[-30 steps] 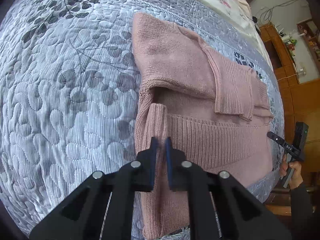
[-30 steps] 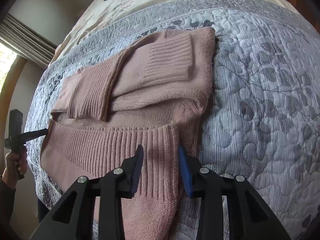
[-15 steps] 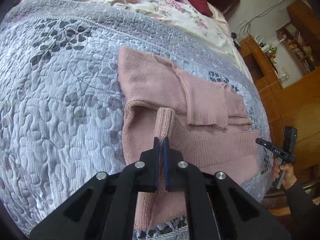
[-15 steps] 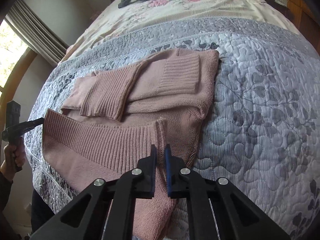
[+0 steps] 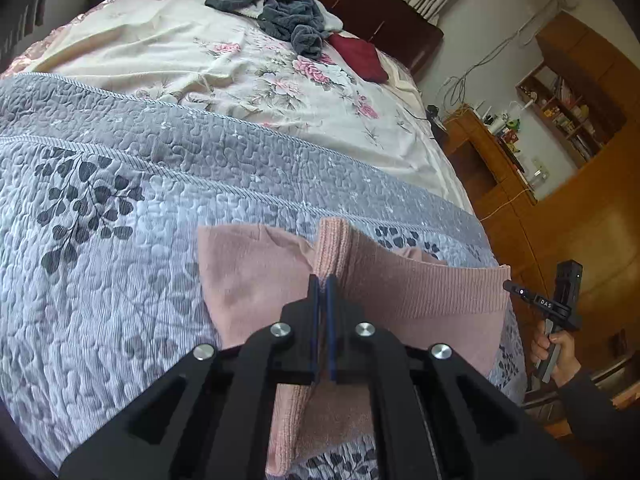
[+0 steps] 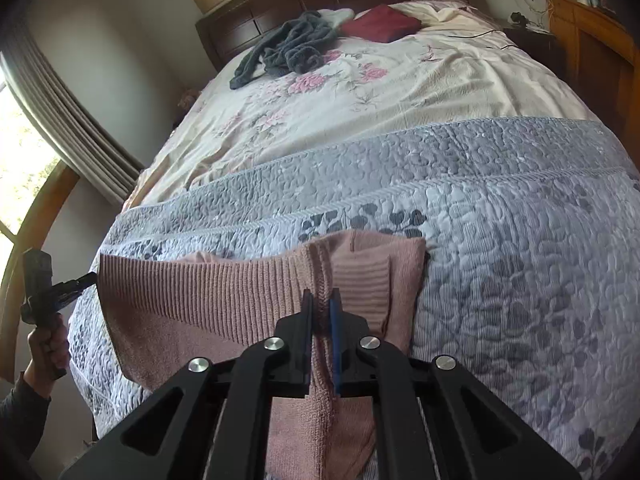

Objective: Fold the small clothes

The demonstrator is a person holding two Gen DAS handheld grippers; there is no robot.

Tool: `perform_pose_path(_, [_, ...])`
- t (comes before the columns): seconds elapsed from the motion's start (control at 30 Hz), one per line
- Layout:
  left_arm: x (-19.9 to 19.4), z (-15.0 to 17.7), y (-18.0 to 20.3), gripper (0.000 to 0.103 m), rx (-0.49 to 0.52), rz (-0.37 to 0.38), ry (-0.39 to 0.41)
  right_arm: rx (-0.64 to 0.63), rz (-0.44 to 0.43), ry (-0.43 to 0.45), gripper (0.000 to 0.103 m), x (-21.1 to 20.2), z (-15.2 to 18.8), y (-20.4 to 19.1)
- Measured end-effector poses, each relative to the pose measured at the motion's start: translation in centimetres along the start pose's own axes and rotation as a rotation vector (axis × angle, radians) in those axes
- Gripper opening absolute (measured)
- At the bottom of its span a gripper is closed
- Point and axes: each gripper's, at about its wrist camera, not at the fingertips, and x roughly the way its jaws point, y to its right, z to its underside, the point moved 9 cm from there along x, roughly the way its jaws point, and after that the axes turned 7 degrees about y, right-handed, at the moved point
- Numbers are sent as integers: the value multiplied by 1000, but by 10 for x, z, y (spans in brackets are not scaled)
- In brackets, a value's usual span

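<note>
Both claws, the left gripper (image 5: 322, 280) and right gripper (image 6: 321, 295), are clamped on the pink sweater's (image 5: 420, 292) ribbed hem, lifted off the grey quilt (image 5: 120, 260). Probably mid-fold; next, carry it forward evenly.

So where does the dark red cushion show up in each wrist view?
Left wrist: dark red cushion upper centre-right, right of the grey towel.
Right wrist: cushion top centre, again right of the towel.
Shared landmark: the grey towel on the floral sheet.
</note>
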Motion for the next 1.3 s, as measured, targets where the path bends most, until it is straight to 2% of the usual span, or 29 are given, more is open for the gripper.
perform_pose_path(0.17, [50, -31, -27, 1, -51, -29, -37, 7, 33, -20, 7, 39, -32, 9])
perform_pose_path(0.4, [112, -50, -68, 1, -139, -68, -94, -9, 109, -72, 7, 98, -55, 29])
perform_pose_path(0.7, [172, -45, -110, 1, -214, -113, -177, -29, 177, -155, 7, 161, -43, 57])
perform_pose_path(0.87, [200, -23, -137, 1, -272, -155, -266, -7, 200, -194, 7, 183, -29, 75])
perform_pose_path(0.93, [207, -13, -143, 6, -288, -161, -297, 21, 209, -224, 12, 193, -18, 86])
perform_pose_path(0.97, [205, -14, -144, 8, -294, -167, -291, 20, 213, -227, 18, 196, -14, 89])
perform_pose_path(1.0, [200, -17, -147, 16, -297, -196, -275, 13, 209, -217, 19, 195, -13, 90])
perform_pose_path(1.03, [190, -24, -146, 18, -288, -231, -236, 7, 217, -206, 22, 190, -15, 89])
perform_pose_path(1.07, [178, -32, -138, 16, -276, -217, -187, 3, 231, -180, 29, 181, -19, 87])
perform_pose_path(1.1, [169, -38, -124, 16, -284, -136, -151, 7, 229, -138, 31, 169, -24, 83])
perform_pose_path(1.17, [164, -35, -92, 17, -288, 26, -168, 56, 161, -64, 31, 145, -29, 70])
perform_pose_path(1.2, [166, -29, -79, 17, -265, 74, -194, 84, 104, -75, 31, 141, -23, 61])
perform_pose_path(1.23, [171, -20, -70, 17, -239, 93, -228, 102, 54, -102, 31, 141, -15, 53])
perform_pose_path(1.3, [188, 3, -70, 17, -184, 37, -300, 141, -30, -192, 28, 155, 9, 44])
